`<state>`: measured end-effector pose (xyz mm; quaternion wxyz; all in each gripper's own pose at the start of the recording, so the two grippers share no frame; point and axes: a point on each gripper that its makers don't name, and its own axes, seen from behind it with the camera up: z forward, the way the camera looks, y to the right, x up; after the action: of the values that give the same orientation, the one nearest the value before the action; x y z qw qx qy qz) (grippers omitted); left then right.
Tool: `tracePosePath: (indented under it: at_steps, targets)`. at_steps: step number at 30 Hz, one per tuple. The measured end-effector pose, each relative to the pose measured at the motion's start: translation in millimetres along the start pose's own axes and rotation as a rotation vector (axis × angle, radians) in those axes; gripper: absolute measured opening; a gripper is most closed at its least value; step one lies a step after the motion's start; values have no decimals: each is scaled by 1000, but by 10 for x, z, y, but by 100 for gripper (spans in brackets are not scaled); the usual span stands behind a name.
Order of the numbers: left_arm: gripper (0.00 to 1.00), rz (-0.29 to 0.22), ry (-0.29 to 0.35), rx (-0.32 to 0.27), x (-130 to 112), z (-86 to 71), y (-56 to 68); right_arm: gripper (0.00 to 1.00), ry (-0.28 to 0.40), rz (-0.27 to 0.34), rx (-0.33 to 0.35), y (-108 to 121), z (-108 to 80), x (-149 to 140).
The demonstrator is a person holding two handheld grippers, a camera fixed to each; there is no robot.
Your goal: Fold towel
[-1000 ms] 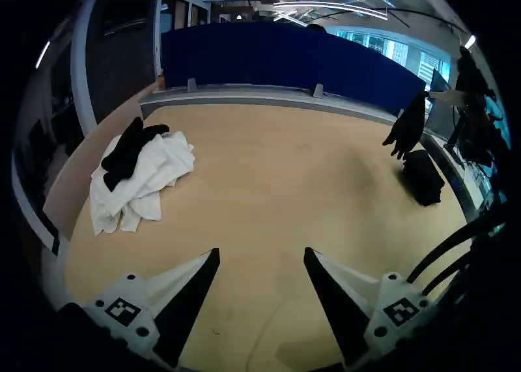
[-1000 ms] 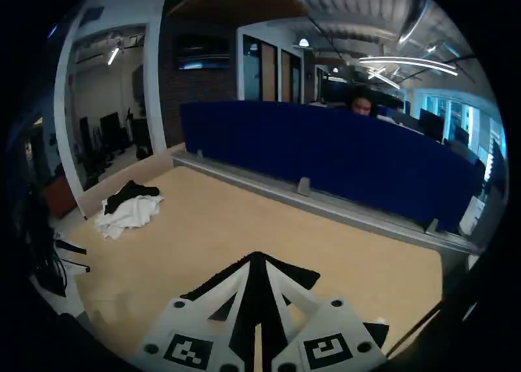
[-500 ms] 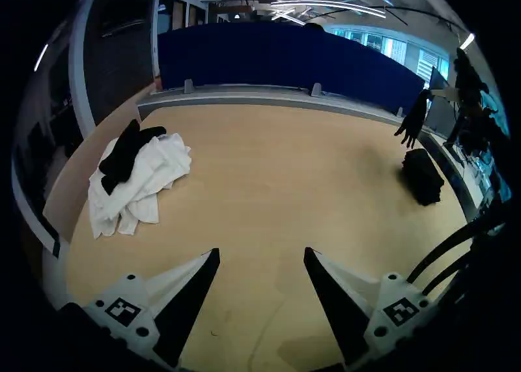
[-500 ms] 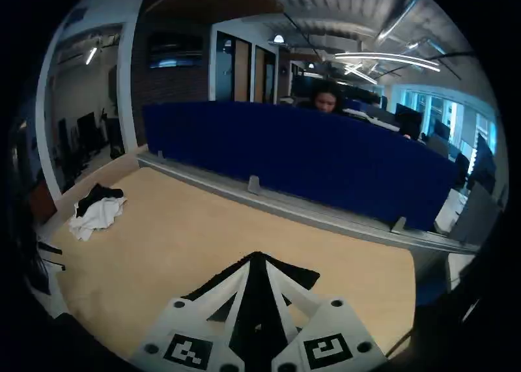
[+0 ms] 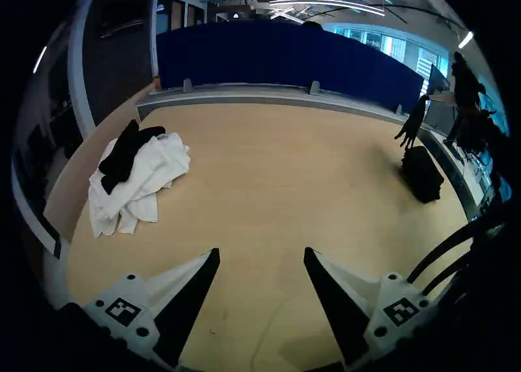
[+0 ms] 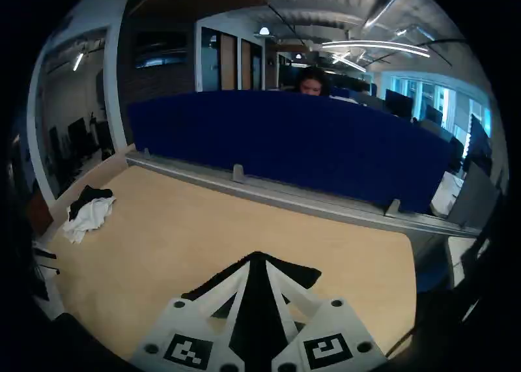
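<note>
— So, where is the towel (image 5: 140,183)?
— Crumpled, white, at ten o'clock on the table (image 5: 280,170), a black cloth (image 5: 127,150) lying on top.
— And the left gripper (image 5: 260,251)?
— Spread wide, empty, above the table; the right gripper (image 6: 258,255) is pinched closed, holding nothing.

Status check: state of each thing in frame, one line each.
left hand-held gripper: open, empty, above the table.
right hand-held gripper: shut, nothing visible between its fingers.
white towels: crumpled heap, unfolded.
black cloth: draped over the white heap, unfolded.
black stack: looks folded.
</note>
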<state>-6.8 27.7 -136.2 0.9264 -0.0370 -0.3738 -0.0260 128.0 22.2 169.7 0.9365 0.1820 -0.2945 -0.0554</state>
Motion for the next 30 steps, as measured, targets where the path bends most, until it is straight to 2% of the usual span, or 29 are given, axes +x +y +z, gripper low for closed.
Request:
tracePosePath:
  at_steps: [6,15,24,30]
  targets:
    - [96,4,0,-6,27,4,28,2,-6,17,-12,30,-132,-145]
    - [96,10,1,-26,39,20,101,2,-29,85,-63,192,-484,-582]
    - [96,18,-5,-36,22,18,122,2,-101,193,-139,424,-822,-1385]
    - [96,28,-7,-40,28,15,141,2,-134,294,-175,512,-894,-1848]
